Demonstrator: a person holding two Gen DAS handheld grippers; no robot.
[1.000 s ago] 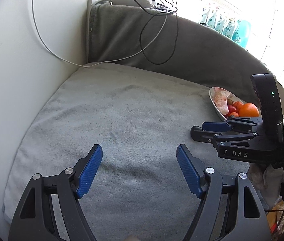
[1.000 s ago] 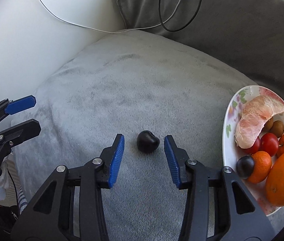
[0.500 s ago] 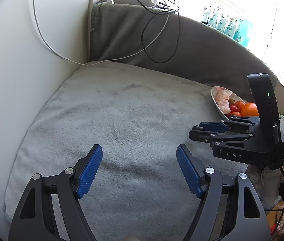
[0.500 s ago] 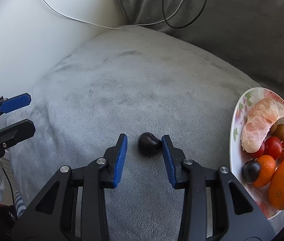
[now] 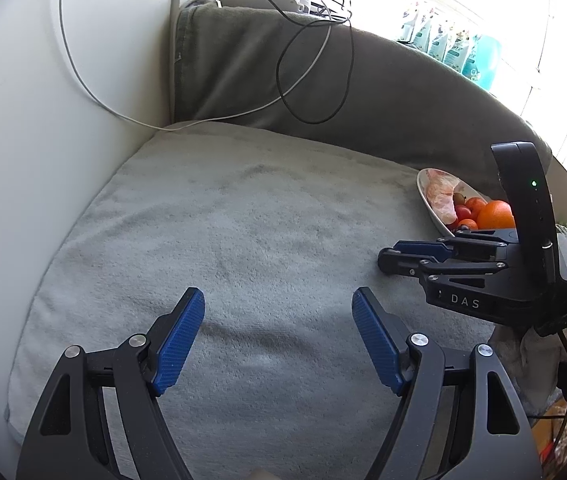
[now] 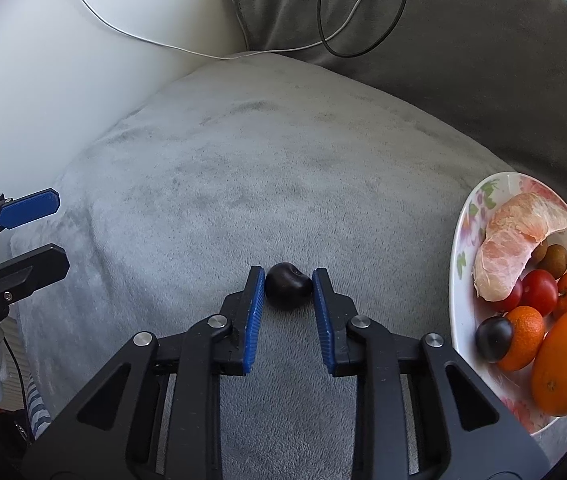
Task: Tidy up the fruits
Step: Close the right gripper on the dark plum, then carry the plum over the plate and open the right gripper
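Dark plum [image 6: 287, 291] lies on grey blanket [image 6: 267, 184], left of the fruit plate [image 6: 459, 280]. Right tongs [image 6: 288, 288] have just closed and clamp it, both blue pads touching its sides. Left tongs [image 5: 279, 320] hang spread wide, nothing between them, above bare blanket.

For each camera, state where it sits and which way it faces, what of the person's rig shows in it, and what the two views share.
Left wrist: sits on the left gripper, looking forward and down over the grey blanket; its own open fingers show, the right gripper at right.
Right wrist: sits on the right gripper, looking down at the dark plum its jaws have just closed on; the left gripper shows at left.
Shared: blanket, fruit plate, white cable.
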